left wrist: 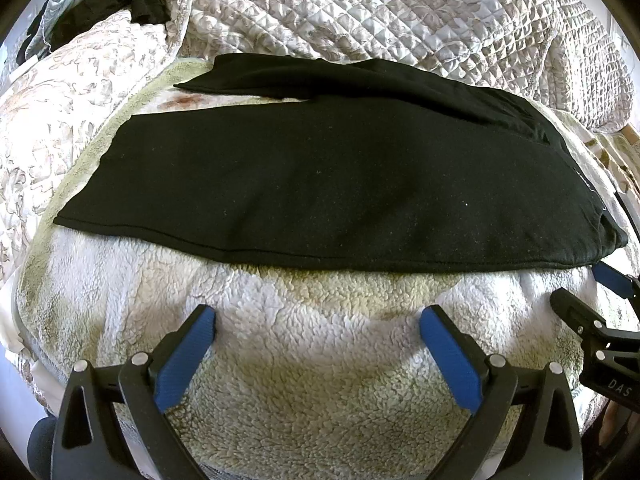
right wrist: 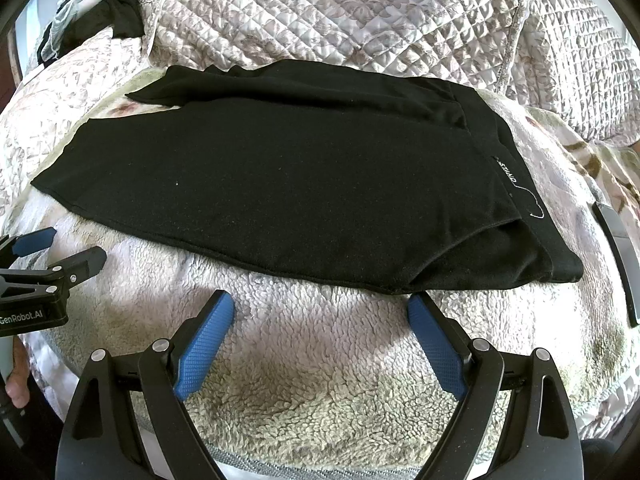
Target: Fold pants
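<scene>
The black pants (left wrist: pixel 320 184) lie flat across a fleece blanket (left wrist: pixel 312 360) on the bed, legs to the left, one leg over the other, waistband with white lettering to the right. A quilted bedspread (left wrist: pixel 360 12) bunches behind. Both the left tool (left wrist: pixel 318 322) and right tool (right wrist: pixel 320 308) hang wide open and empty, just short of the pants' near hem.

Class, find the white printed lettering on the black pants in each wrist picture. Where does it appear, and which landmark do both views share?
Left wrist: white lettering, far right edge, barely legible.
Right wrist: white lettering, right of centre, by the waistband.
Shared landmark: the pants' near hem seam, along the fleece blanket.
</scene>
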`<action>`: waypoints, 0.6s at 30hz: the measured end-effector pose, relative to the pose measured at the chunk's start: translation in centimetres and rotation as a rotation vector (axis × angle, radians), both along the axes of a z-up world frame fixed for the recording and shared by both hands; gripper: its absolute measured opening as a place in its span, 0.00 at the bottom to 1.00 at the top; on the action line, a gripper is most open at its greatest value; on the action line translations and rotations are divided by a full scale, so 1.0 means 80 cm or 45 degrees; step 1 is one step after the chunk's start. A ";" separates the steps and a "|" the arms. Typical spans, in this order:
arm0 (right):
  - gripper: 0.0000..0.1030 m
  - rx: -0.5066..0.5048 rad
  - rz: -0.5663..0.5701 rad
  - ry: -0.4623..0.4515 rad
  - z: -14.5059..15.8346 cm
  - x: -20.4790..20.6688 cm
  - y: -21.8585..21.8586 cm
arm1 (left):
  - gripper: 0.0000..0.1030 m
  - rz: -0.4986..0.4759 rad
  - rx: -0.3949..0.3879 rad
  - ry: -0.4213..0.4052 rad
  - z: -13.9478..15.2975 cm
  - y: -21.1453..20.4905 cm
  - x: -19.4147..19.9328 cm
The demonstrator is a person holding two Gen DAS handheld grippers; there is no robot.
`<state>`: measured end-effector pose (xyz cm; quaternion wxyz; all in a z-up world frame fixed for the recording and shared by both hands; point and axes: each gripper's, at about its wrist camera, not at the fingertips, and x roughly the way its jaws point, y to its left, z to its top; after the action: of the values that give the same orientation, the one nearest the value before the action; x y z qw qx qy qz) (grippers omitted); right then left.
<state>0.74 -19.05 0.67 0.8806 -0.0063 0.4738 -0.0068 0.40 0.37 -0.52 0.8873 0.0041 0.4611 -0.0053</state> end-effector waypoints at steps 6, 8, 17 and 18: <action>0.86 -0.001 0.000 0.002 0.000 0.001 0.000 | 1.00 0.000 0.000 0.000 0.000 -0.001 0.000; 0.86 -0.001 0.000 0.003 0.000 0.000 0.000 | 1.00 0.000 0.001 0.000 0.000 -0.001 0.000; 0.86 0.003 0.002 0.013 -0.001 0.001 -0.001 | 1.00 0.000 0.002 0.002 0.001 -0.001 0.000; 0.86 0.002 0.002 0.013 -0.001 0.001 -0.001 | 1.00 0.000 0.002 0.001 0.001 -0.001 0.000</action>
<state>0.86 -19.10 0.62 0.8783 -0.0060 0.4781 -0.0057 0.44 0.27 -0.45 0.8871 0.0047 0.4616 -0.0050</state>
